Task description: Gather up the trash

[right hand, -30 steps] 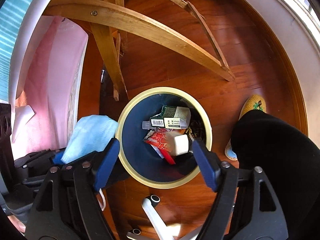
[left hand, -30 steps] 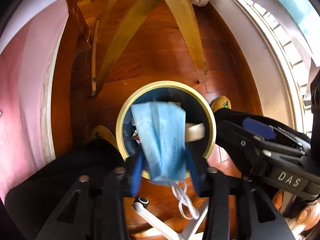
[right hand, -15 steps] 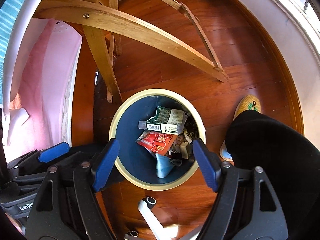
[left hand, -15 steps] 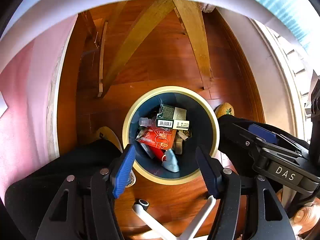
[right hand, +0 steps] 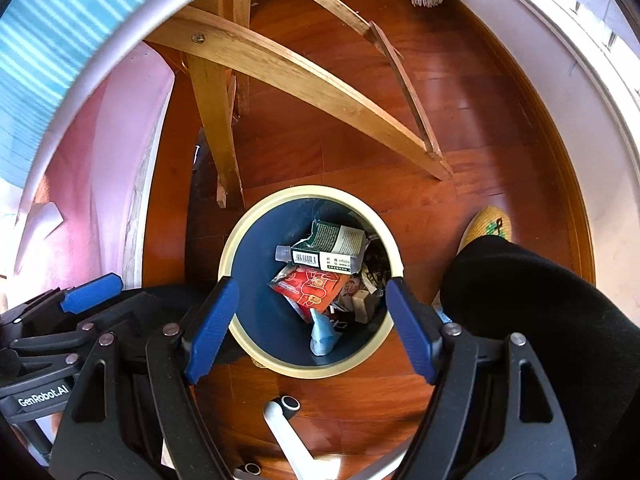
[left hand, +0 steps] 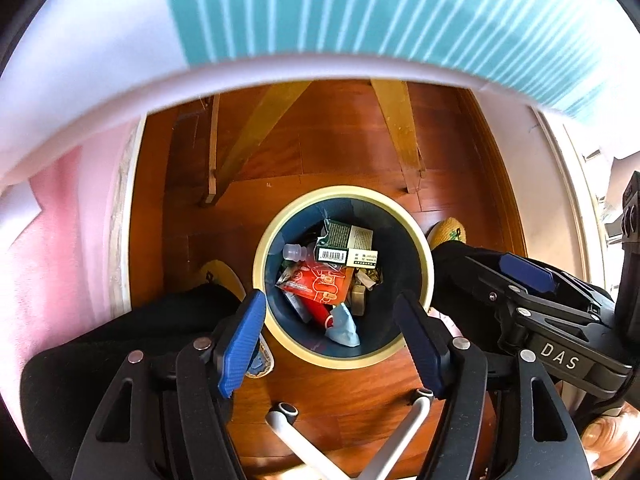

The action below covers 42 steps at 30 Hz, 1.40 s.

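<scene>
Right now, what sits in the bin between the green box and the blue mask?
A red wrapper lies between the green box and mask, in both views.

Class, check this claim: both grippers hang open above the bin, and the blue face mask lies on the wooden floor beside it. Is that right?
Not quite. The blue face mask lies inside the bin, against its near wall among the other trash, as the right wrist view shows. The left gripper and right gripper do hang open above the bin.

The trash bin [left hand: 424, 264] is dark blue inside with a pale yellow rim. In it lie a red snack wrapper [left hand: 318, 282], a green and white box [left hand: 346, 246] and a light blue face mask [left hand: 343, 328]. The tablecloth [left hand: 360, 12] has teal and white stripes. The floor [left hand: 340, 136] is reddish-brown wood.
</scene>
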Motion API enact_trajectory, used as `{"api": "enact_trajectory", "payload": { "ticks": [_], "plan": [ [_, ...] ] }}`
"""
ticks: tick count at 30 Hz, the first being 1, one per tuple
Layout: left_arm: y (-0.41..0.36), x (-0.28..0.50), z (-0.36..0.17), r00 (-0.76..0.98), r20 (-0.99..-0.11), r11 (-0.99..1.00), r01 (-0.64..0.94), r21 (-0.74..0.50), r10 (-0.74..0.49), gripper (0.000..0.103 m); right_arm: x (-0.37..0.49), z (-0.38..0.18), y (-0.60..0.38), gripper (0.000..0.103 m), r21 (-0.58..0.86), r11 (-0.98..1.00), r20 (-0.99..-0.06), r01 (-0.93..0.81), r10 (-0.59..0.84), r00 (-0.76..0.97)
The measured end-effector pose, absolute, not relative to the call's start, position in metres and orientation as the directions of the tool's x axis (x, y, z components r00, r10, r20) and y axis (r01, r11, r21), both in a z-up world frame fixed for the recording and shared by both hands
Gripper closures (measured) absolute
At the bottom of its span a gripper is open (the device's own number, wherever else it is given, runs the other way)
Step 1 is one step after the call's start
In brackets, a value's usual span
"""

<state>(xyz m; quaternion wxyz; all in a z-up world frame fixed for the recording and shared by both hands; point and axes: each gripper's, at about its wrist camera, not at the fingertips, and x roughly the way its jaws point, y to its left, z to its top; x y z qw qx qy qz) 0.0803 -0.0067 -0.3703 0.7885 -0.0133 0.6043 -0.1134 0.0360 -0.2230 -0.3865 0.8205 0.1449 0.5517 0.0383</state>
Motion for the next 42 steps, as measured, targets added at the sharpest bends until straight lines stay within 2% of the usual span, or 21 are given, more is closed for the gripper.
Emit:
{"api": "enact_trajectory", "payload": {
  "ticks": [10, 26, 36, 42],
  "plan": [
    [0.000, 0.052, -0.293, 0.374, -0.907, 0.971, 0.203, -0.123, -0.193, 0.034, 0.021, -0.323, -0.213, 0.029, 0.253, 0.967, -0.877, 0.004, 0.228, 0.423],
    [0.022, 0.031, -0.106, 0.617, -0.770, 0.984, 0.160, -0.084, -0.166, 0.032, -0.003, -0.147, -0.213, 0.028, 0.238, 0.968, -0.758, -0.080, 0.237, 0.608],
    [0.010, -0.003, -0.045, 0.692, -0.701, 0.985, 0.139, -0.105, -0.172, 0.028, -0.040, -0.057, -0.205, 0.024, 0.187, 0.975, -0.659, -0.118, 0.214, 0.721],
    [0.005, -0.033, -0.025, 0.723, -0.670, 0.985, 0.123, -0.118, -0.170, 0.027, -0.068, -0.031, -0.206, 0.023, 0.184, 0.977, -0.620, -0.109, 0.202, 0.759]
  ]
}}
